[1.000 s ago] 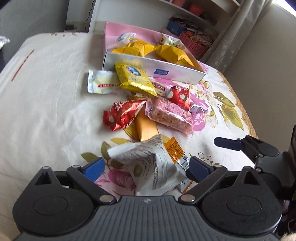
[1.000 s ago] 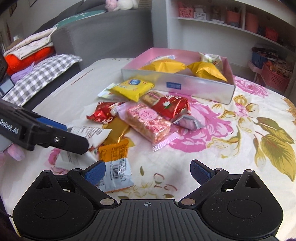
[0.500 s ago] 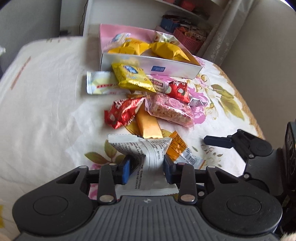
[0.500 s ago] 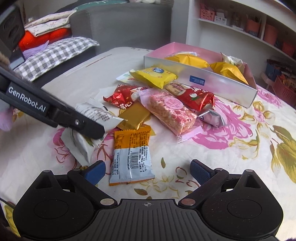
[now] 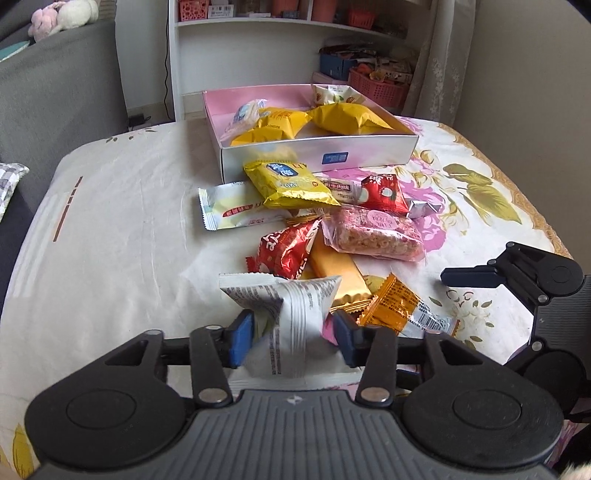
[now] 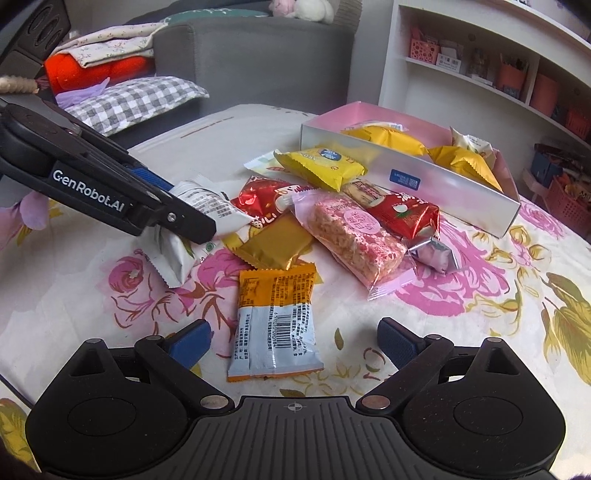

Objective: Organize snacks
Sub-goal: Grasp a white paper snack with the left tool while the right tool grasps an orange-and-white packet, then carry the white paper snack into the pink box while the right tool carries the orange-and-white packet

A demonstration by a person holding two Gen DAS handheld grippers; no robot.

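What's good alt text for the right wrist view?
The open right gripper hovers over an orange packet on a floral cloth. Left of it, the left gripper has a white packet between its fingers; more snacks and a pink box lie beyond.

Ahead of me stands a white shelf unit (image 5: 295, 22) holding pink and orange baskets (image 6: 424, 50). To its left, a grey sofa (image 6: 258, 48) — folded blankets (image 6: 99, 55), a checked pillow (image 6: 140, 99), plush toys (image 5: 62, 14). Beige wall (image 5: 532, 92) and a sheer curtain (image 5: 448, 55) in soft daylight.

"GenRobot.AI" in white on left gripper (image 6: 192, 225) finger; snack pack print too small/blurred to read.
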